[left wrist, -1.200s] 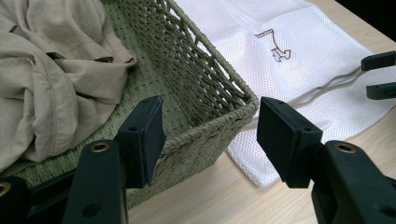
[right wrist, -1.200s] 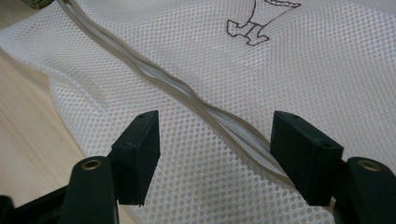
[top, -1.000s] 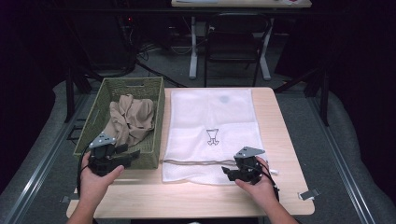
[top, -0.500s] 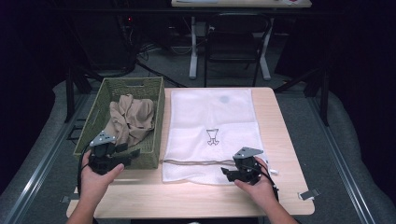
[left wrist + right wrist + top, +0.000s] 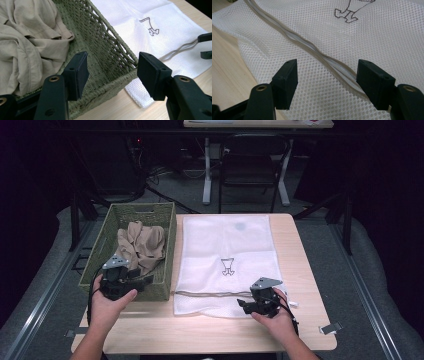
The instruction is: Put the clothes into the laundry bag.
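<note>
A beige garment point(image 5: 140, 245) lies crumpled in a green woven basket point(image 5: 95, 265) on the left of the table. A white mesh laundry bag point(image 5: 227, 250) is spread flat beside it, with a zipper point(image 5: 210, 293) running across its near end. My left gripper point(image 5: 147, 280) hovers over the basket's near right corner, open, the basket rim point(image 5: 117, 82) showing between its jaws and the garment point(image 5: 27, 47) to the left. My right gripper point(image 5: 241, 304) sits open just above the bag's near end. The zipper point(image 5: 322, 56) runs diagonally between its jaws, untouched.
The bag bears a small printed figure point(image 5: 228, 266). A wooden table point(image 5: 300, 265) carries everything, with bare wood along its near edge. A small clip point(image 5: 331, 328) lies at the near right corner. A chair point(image 5: 250, 165) and a desk stand beyond the table.
My left gripper has edged slightly up toward the basket's near corner. The right gripper has stayed where it was, and both stay open.
</note>
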{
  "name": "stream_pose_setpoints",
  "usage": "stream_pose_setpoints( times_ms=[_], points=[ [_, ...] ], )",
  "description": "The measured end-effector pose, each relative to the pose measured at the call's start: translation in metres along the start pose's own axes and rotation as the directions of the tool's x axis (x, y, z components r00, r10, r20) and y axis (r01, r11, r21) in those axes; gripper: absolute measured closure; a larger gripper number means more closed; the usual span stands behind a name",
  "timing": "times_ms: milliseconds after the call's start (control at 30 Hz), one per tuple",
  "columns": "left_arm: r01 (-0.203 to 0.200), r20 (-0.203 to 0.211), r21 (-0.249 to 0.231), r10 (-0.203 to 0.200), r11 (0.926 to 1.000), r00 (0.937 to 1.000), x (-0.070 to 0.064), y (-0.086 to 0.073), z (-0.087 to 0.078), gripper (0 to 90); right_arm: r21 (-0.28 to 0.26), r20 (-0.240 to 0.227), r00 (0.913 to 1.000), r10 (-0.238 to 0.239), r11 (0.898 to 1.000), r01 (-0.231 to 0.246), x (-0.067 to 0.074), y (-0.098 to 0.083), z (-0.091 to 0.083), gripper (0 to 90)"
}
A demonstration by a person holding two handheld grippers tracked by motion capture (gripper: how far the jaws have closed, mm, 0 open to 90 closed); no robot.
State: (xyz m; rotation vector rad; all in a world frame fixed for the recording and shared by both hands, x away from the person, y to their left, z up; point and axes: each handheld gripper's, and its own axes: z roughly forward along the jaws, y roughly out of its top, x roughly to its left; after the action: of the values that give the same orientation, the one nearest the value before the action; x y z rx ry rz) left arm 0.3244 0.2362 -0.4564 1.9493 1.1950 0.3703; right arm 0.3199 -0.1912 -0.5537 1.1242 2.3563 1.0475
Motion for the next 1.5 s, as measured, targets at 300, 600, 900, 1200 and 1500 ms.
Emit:
stream_pose_setpoints(
  times_ms=[300, 600, 900, 1200, 1500],
  points=[
    [-0.02, -0.014, 0.031, 0.02, 0.9993, 0.9997, -0.001, 0.015, 0.002, 41.8, -0.011, 0.0, 1.0, 0.002, 1.0, -0.002, 0.0, 0.0, -0.002, 33.3],
    [-0.01, 0.0, 0.054, 0.01, 0.9985, 0.9999, 0.0, 0.026, 0.002, 41.7, -0.013, 0.003, 1.0, 0.007, 1.0, -0.007, 0.0, 0.0, -0.002, 33.3],
    [-0.015, -0.012, 0.062, 0.016, 0.998, 0.9998, 0.002, 0.041, -0.003, 41.7, -0.016, 0.003, 0.9999, 0.01, 1.0, -0.01, -0.001, 0.0, -0.002, 33.3],
    [-0.014, -0.013, 0.086, 0.015, 0.9962, 0.9998, 0.005, 0.053, -0.003, 41.8, -0.014, 0.004, 0.9999, 0.011, 1.0, -0.011, -0.001, 0.0, -0.002, 33.3],
    [-0.015, -0.025, 0.102, 0.018, 0.9947, 0.9995, 0.008, 0.063, 0.0, 41.7, -0.013, 0.005, 0.9999, 0.011, 1.0, -0.011, -0.001, 0.0, -0.002, 33.3]
  ],
)
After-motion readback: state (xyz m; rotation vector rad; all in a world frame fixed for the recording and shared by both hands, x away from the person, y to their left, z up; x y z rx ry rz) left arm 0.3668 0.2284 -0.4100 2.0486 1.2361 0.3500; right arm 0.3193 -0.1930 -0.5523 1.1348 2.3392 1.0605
